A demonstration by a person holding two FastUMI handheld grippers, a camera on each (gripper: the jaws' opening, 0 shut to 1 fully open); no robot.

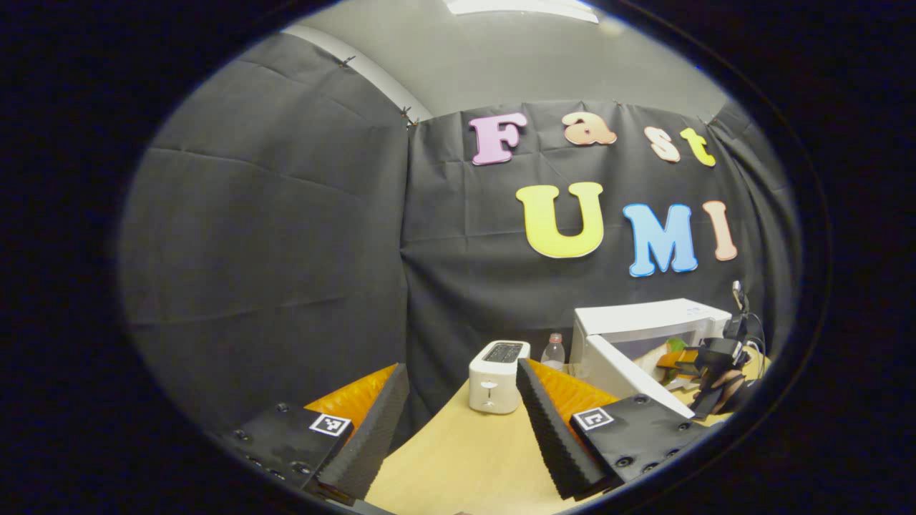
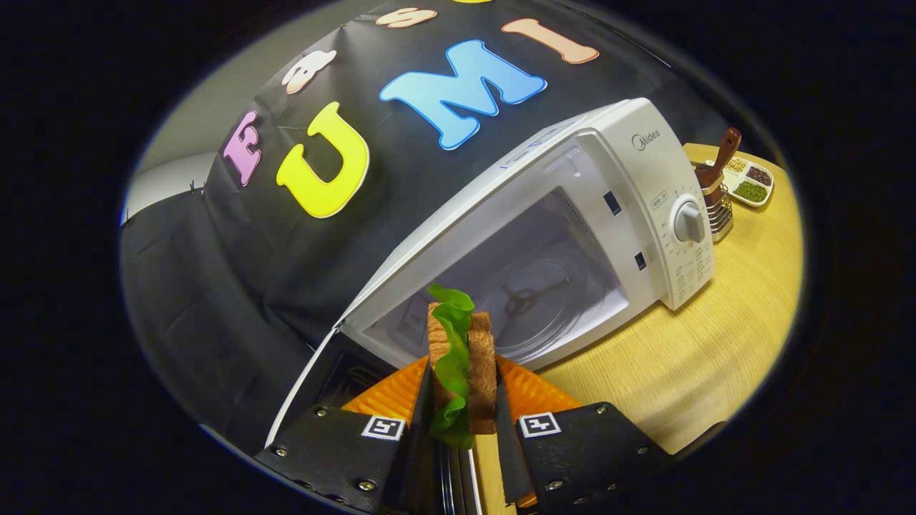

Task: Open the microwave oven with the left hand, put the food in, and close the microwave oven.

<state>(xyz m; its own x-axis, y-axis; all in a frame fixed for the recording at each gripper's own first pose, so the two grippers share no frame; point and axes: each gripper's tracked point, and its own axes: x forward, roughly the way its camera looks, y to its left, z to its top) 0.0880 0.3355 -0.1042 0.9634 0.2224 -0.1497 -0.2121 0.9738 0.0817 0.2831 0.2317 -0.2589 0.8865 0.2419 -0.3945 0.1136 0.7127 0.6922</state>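
A sandwich of two brown toast slices with a frilled green lettuce leaf between them (image 2: 461,368) is pinched between both fingers of the right gripper (image 2: 461,422); it is held on edge, its long axis running forward along the fingers and its far end pointing into the open cavity of the white microwave oven (image 2: 644,186) — just before the opening, above the round glass turntable (image 2: 533,307); the oven door (image 2: 308,390) is swung wide to the left; a small divided dish of seeds (image 2: 748,182) is seen on the pale wooden table (image 2: 715,343) beyond the oven; the left gripper (image 1: 458,422) is held with its fingers spread wide, nothing between them — a white toaster (image 1: 497,375) and a clear bottle (image 1: 552,350) are seen ahead, well apart from it
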